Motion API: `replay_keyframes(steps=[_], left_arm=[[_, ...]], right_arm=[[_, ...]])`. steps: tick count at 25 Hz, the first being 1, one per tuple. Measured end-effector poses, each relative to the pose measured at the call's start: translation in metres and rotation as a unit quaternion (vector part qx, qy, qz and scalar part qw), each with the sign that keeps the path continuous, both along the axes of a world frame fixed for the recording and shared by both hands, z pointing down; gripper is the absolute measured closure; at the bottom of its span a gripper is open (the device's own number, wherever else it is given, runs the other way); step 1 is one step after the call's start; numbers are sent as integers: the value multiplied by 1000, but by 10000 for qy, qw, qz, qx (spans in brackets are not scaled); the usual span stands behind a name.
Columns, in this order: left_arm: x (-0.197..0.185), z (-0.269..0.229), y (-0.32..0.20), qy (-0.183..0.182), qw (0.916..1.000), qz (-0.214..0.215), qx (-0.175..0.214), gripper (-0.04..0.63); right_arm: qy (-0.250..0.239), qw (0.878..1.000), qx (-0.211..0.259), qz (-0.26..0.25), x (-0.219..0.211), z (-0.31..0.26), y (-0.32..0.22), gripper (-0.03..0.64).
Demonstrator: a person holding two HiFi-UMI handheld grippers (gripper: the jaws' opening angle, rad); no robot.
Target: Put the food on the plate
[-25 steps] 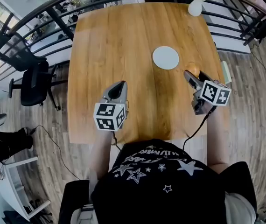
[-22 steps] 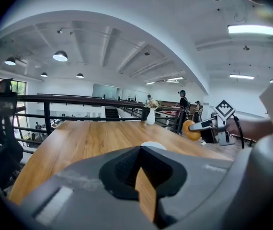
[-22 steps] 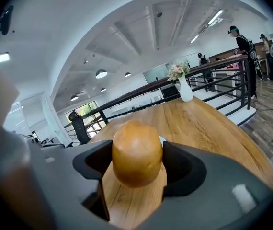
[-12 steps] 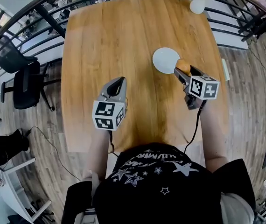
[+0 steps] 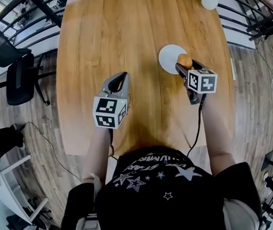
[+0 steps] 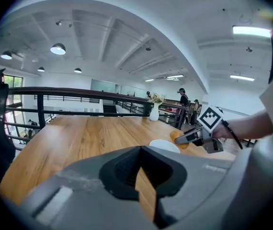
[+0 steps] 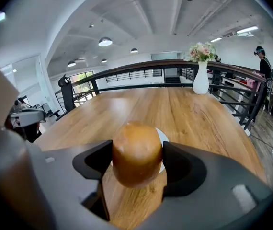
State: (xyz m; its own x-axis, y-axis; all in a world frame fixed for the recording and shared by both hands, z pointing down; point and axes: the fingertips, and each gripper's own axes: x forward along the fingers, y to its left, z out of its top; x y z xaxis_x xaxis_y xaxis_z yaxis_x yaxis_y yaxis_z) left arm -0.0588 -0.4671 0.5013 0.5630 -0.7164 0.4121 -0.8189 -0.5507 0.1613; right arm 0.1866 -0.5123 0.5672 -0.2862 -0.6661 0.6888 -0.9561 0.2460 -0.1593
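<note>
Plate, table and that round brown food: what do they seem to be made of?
The plate looks ceramic or plastic: plain white, smooth. The table looks wooden, perhaps veneer: visible grain, satin sheen. The food looks like a baked bun, maybe a replica: glossy golden-brown skin.

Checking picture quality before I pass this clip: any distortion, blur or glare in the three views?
Head view: strong fisheye, the table edges bow; light even, no glare. Left gripper view: black corners, its own jaws near and soft, ceiling lamp blown out. Right gripper view: black corners too, bread roll slightly soft, vase sharper.
</note>
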Motion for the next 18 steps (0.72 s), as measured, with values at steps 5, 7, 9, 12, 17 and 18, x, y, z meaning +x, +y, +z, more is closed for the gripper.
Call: replay_keyframes(steps=[5,7,9,12,17,18], left_arm=[[-6,8,-6,69,9999,-80,-89,595],[-6,13,-7,85,9998,-89,-133,595],[-7,16,-9,110,9998,-83,-165,595],[-7,18,-11,142,9997,-70,-178,595],[-9,21,-11,149,9996,-92,-207,595],[-10,22,-11,152,9996,-97,-224,595]], right_arm=[[302,9990,-253,-196,-3,21,-13,282],[518,9977,-274,-351,-6,28,-17,282],[769,9952,-223,-556,-10,32,-23,282],[1084,9904,-206,-828,-16,38,-31,282],[1420,9837,-241,-1077,-23,46,-38,282],[1481,9823,-223,-1124,-24,47,-39,282]])
